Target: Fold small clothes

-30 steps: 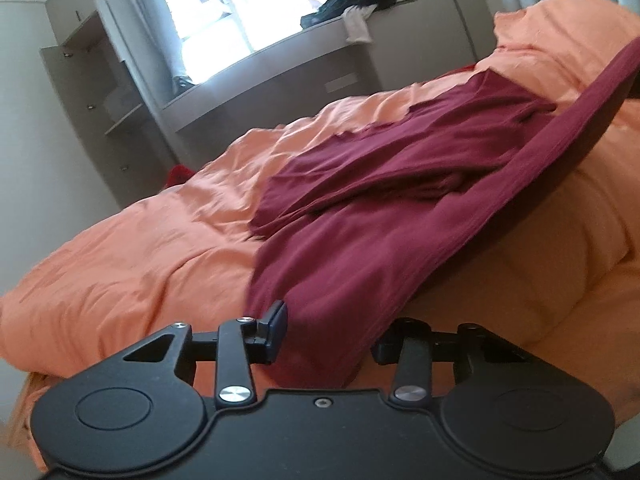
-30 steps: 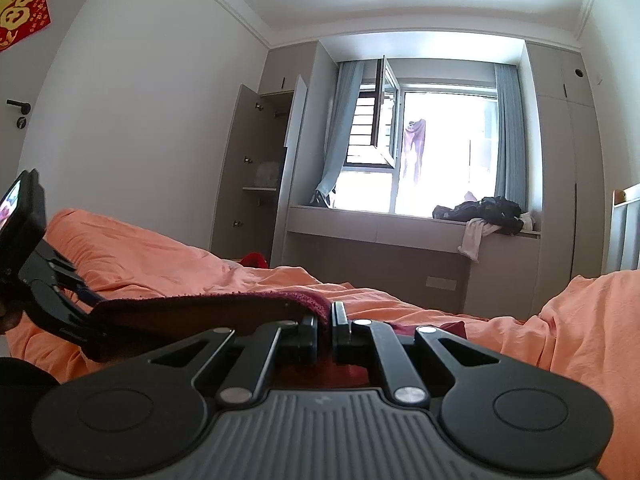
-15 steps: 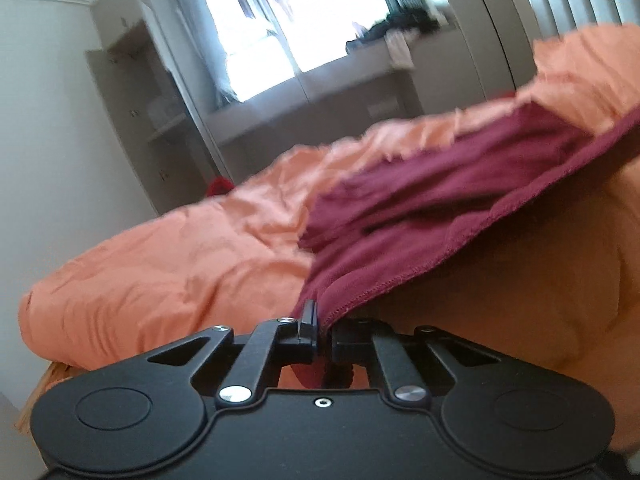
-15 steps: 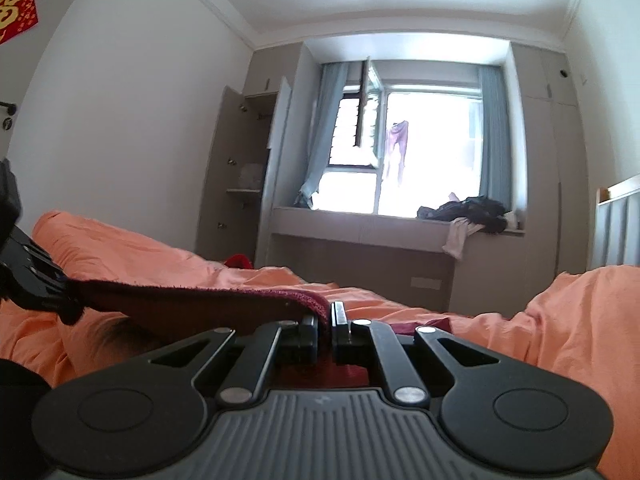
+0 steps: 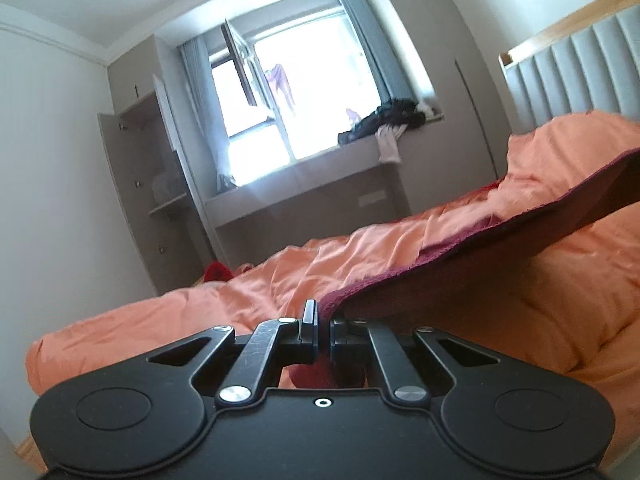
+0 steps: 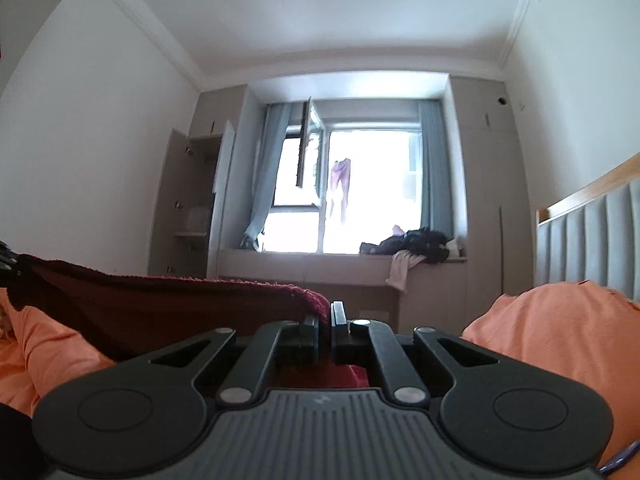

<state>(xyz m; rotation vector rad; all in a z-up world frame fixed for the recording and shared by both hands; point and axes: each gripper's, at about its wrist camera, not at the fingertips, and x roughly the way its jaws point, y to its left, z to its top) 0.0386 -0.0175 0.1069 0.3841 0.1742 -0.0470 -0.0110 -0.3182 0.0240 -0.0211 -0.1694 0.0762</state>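
Note:
A dark red garment point(image 5: 500, 248) hangs stretched above the orange bed cover point(image 5: 200, 312). My left gripper point(image 5: 324, 324) is shut on one corner of its edge, and the cloth runs up to the right from there. In the right wrist view the same dark red garment point(image 6: 168, 304) spans leftward from my right gripper point(image 6: 325, 328), which is shut on another corner. The lifted cloth shows its shaded underside in both views. Its far part lying on the bed is mostly hidden.
The orange bed cover point(image 6: 552, 340) bulges at the right. A padded headboard point(image 6: 592, 232) stands at the right. A window bench point(image 6: 320, 268) with a heap of dark clothes point(image 6: 412, 246) runs along the far wall. An open wardrobe point(image 5: 148, 184) stands at the left.
My left gripper closed on the garment's edge, then rose and tilted up, lifting the cloth off the bed. My right gripper, shut throughout, also rose and tilted up with its corner.

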